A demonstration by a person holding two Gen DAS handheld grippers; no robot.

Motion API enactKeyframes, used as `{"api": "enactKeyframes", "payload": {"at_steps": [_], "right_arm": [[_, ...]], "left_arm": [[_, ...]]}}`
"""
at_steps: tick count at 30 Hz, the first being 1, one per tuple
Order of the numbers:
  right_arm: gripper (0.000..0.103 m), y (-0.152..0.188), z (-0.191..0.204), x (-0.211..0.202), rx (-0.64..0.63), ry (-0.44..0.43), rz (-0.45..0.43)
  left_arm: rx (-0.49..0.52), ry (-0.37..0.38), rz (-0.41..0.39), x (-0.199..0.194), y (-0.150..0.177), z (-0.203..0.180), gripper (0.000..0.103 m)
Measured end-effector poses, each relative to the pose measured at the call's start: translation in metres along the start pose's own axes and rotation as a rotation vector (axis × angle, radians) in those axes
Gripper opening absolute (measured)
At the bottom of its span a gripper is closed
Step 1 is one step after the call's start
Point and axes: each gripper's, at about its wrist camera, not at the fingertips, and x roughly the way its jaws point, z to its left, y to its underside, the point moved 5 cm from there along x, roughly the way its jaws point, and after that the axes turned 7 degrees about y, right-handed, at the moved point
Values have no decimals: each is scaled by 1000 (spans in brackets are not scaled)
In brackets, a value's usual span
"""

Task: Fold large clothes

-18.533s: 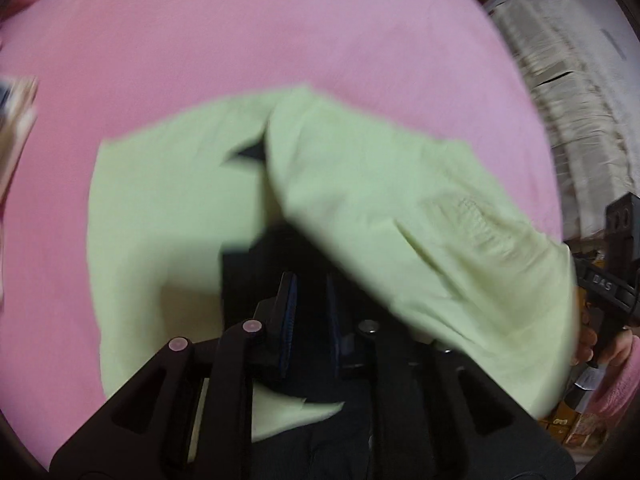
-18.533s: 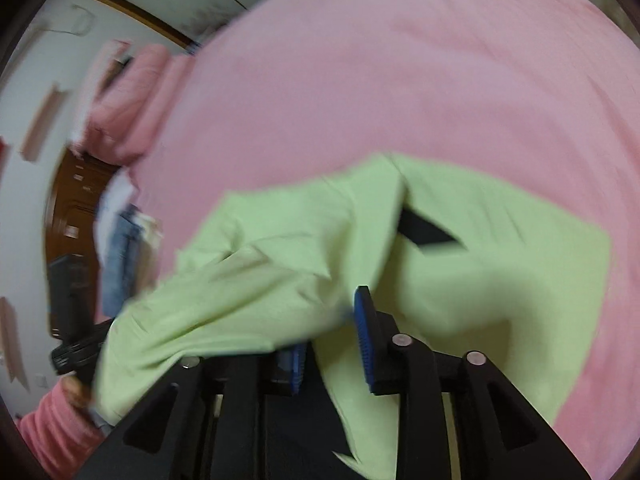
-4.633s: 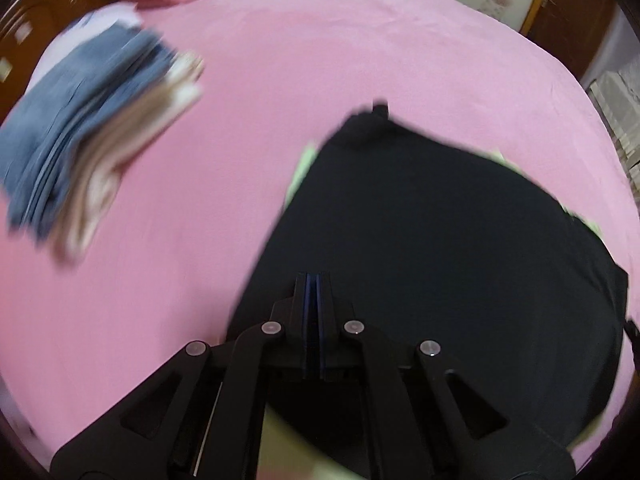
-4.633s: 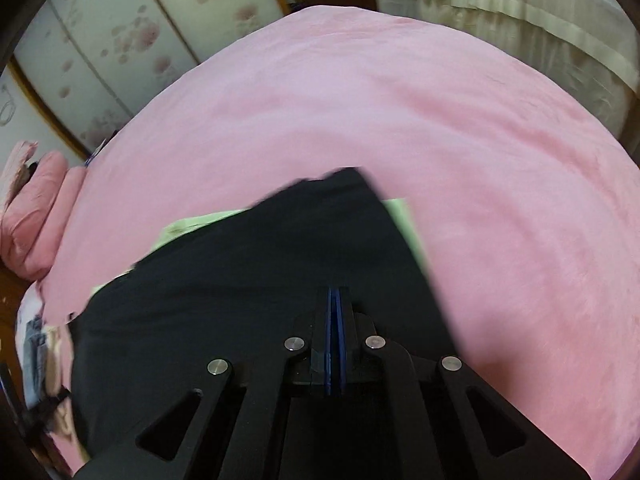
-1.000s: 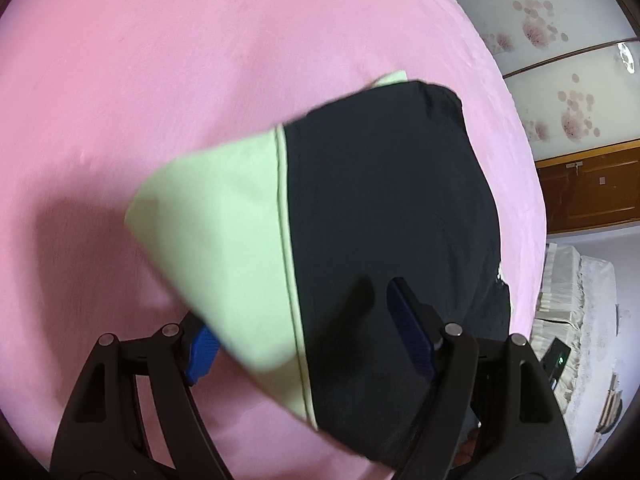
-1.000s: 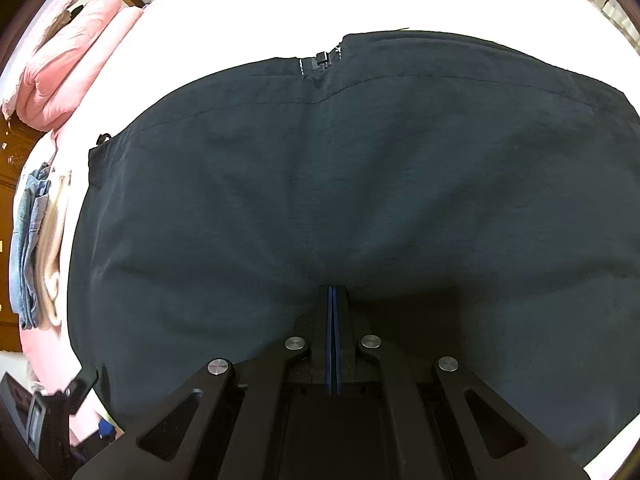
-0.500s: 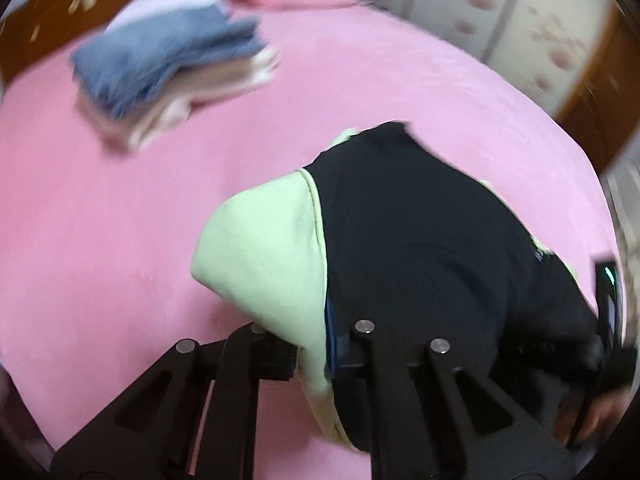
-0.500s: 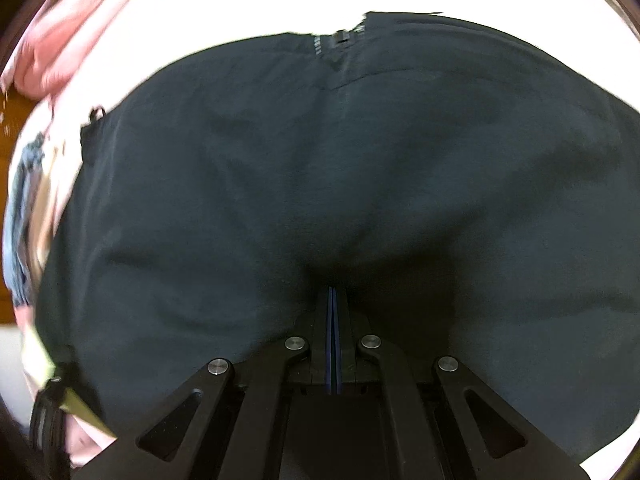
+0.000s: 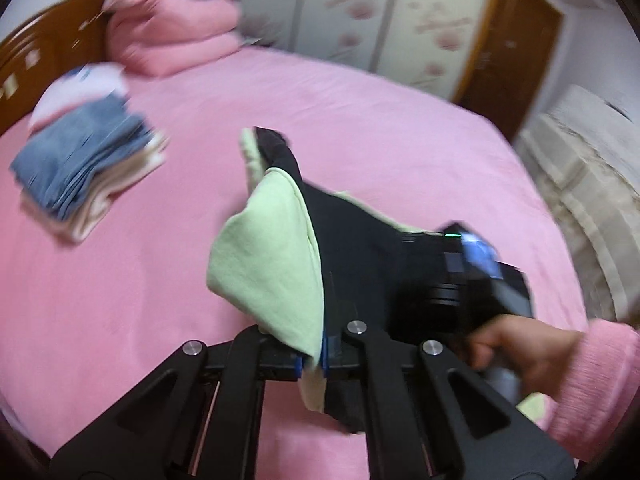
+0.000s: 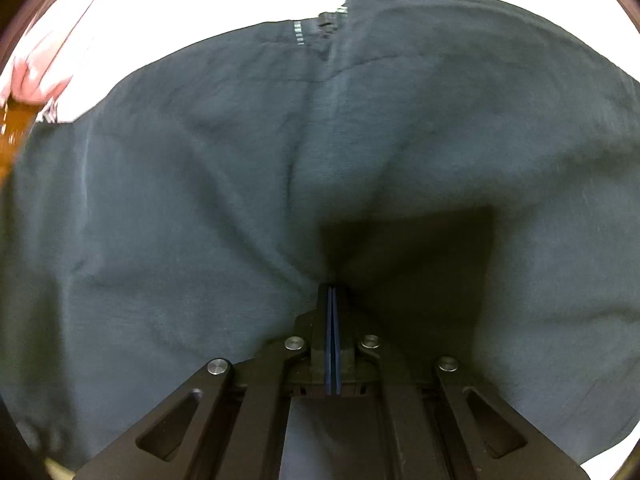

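Note:
A black garment with a pale green lining [image 9: 272, 256] hangs up off the pink bed [image 9: 360, 120] in the left wrist view. My left gripper [image 9: 312, 360] is shut on its edge, green side to the left, black side to the right. The right gripper's body [image 9: 472, 276] shows at the right of that view, held by a hand in a pink sleeve [image 9: 520, 344]. In the right wrist view the black cloth [image 10: 240, 160] fills the frame, with a zip [image 10: 320, 24] at the top. My right gripper [image 10: 333, 320] is shut, pinching a fold of that black cloth.
A stack of folded blue and beige clothes [image 9: 88, 168] lies on the bed at the left. Pink pillows [image 9: 176, 36] and a wooden headboard [image 9: 32, 64] stand behind it. Floral wardrobe doors [image 9: 360, 12] and a cream-covered piece of furniture [image 9: 588, 184] lie beyond.
My left gripper closed on the garment's green-and-black edge and lifted it off the bed while rolling. The right gripper stayed shut on the black cloth, shifting slightly.

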Motion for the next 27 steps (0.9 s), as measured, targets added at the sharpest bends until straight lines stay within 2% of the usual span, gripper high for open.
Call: {"api": "enactKeyframes", "payload": {"at_steps": [6,8,13,15,17,19,22,23,27], "right_arm": [[0,4,-20,-11,-15,-139,-47],[0,6,-30,-14,-7,-197,-39],[0,5,-52,-20,-15,-317,-16],[0,7,-61,-23,1,-369,-3],[0,8,-78,-31,49,-461,25],[0,7,-105,-43,131,-593,36],[0,-7,-152,-75,221,-710,-47],[0,-14,-171,-87,243,-720,-72],[0,-34,-225,-128,204,-625,-150]], "left_arm": [[140,46,-32,-20,17,-81,2],[181,55,-21,-21,25,-107,2],[383,84,25,-21,53,-191,2],[411,92,47,-21,60,-211,2],[429,95,57,-25,63,-227,2],[439,96,64,-29,63,-239,2],[425,109,84,-31,67,-257,2],[426,118,84,-31,70,-266,2],[479,128,95,-28,93,-313,2]]}}
